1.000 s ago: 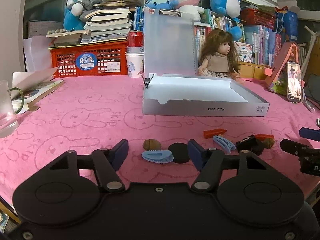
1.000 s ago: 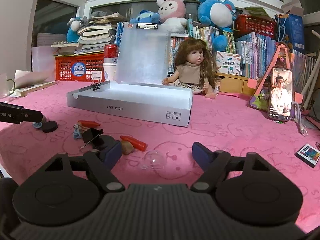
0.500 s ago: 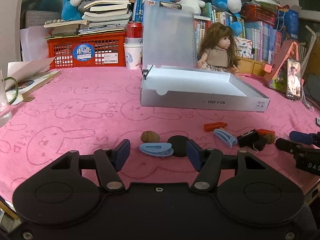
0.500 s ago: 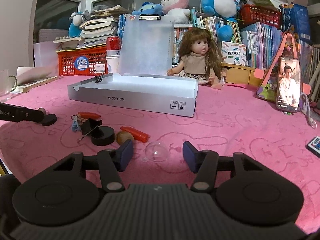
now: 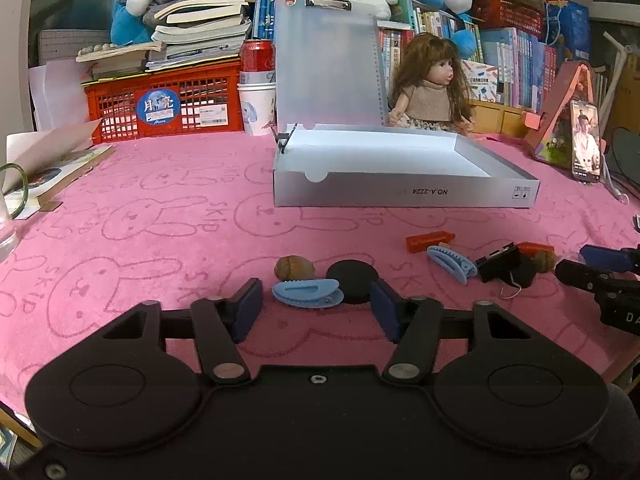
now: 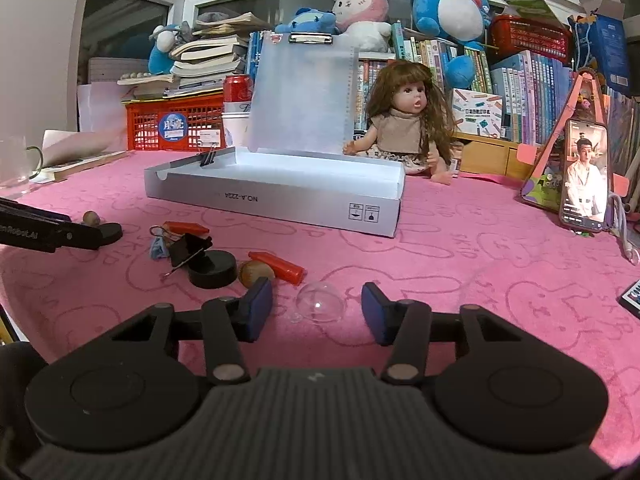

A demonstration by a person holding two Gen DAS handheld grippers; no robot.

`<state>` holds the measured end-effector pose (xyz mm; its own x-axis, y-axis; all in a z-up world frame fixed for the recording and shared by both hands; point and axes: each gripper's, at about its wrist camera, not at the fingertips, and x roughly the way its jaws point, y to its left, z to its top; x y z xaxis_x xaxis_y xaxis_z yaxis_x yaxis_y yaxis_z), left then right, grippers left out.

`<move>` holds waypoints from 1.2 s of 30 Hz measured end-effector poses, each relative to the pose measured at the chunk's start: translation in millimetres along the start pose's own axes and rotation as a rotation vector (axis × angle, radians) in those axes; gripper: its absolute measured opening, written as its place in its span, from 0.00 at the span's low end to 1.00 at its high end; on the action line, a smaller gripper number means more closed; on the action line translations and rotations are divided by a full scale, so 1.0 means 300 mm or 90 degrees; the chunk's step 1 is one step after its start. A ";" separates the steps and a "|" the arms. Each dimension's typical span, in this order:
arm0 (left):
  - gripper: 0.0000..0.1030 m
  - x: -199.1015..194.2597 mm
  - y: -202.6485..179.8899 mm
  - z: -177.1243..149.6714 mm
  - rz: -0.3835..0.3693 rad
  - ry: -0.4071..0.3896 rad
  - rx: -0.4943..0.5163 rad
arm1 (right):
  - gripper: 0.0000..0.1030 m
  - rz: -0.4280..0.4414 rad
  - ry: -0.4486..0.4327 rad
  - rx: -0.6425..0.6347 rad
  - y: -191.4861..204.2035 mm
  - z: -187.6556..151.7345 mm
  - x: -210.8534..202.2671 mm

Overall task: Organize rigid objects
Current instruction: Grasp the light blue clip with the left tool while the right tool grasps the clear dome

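Small items lie on the pink cloth in front of an open grey box (image 5: 400, 198) (image 6: 280, 204). My left gripper (image 5: 316, 312) straddles a light-blue hair clip (image 5: 308, 293). Its jaws are closing and the pads stand clear of the clip. A black disc (image 5: 352, 286) and a walnut (image 5: 294, 267) lie just beyond. My right gripper (image 6: 318, 312) has a clear plastic dome (image 6: 320, 308) between its closing jaws, with gaps on both sides. To its left lie a black puck (image 6: 212, 268), a second walnut (image 6: 256, 272), an orange piece (image 6: 280, 268) and a black binder clip (image 6: 188, 246).
A doll (image 6: 404, 128) sits behind the box, whose translucent lid (image 5: 328, 68) stands upright. A phone on a stand (image 6: 584, 172) is at the right. A red crate (image 5: 168, 108) with books is at the back left, and a glass mug (image 5: 8, 208) at the left edge.
Both grippers' jaws have narrowed, the right one markedly around the clear dome and the left one around the blue clip. Neither hand has shifted much.
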<state>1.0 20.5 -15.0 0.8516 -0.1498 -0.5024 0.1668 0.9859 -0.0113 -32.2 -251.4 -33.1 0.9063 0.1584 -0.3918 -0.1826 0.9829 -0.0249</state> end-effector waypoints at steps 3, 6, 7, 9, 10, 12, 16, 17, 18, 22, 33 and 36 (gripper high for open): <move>0.36 -0.005 0.000 0.000 0.005 -0.003 0.001 | 0.37 0.009 0.000 -0.007 0.011 0.002 -0.004; 0.35 -0.013 0.002 -0.002 0.010 -0.005 -0.002 | 0.32 0.007 0.001 -0.021 0.032 0.005 -0.006; 0.36 -0.018 0.001 -0.002 0.015 -0.008 -0.002 | 0.32 0.004 0.002 -0.025 0.036 0.006 -0.005; 0.35 -0.026 -0.002 -0.001 0.020 -0.013 0.000 | 0.32 0.002 0.004 -0.024 0.040 0.010 -0.005; 0.35 -0.029 -0.003 0.001 0.022 -0.015 -0.001 | 0.31 0.000 0.006 -0.020 0.039 0.012 -0.004; 0.35 -0.037 -0.001 0.008 0.021 -0.018 -0.005 | 0.31 -0.003 0.008 -0.015 0.038 0.016 -0.004; 0.35 -0.053 -0.002 0.026 0.024 -0.023 -0.013 | 0.31 -0.013 0.010 -0.013 0.036 0.025 -0.006; 0.35 -0.055 -0.003 0.031 0.026 -0.023 -0.014 | 0.31 -0.015 0.011 -0.011 0.035 0.028 -0.006; 0.35 -0.056 -0.002 0.037 0.028 -0.022 -0.016 | 0.31 -0.017 0.011 -0.009 0.034 0.030 -0.006; 0.35 -0.057 -0.006 0.058 0.036 -0.022 -0.016 | 0.31 -0.027 0.009 -0.001 0.030 0.045 -0.006; 0.35 -0.041 -0.025 0.106 0.026 -0.019 -0.027 | 0.31 -0.054 0.011 0.050 -0.005 0.105 0.015; 0.35 -0.030 -0.036 0.125 0.021 -0.016 -0.024 | 0.31 -0.060 0.014 0.065 -0.015 0.123 0.030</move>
<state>10.0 8.4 22.1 0.8687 -0.1186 -0.4809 0.1201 0.9924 -0.0277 -9.2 -250.9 -2.6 0.9086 0.0645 -0.4127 -0.0568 0.9979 0.0308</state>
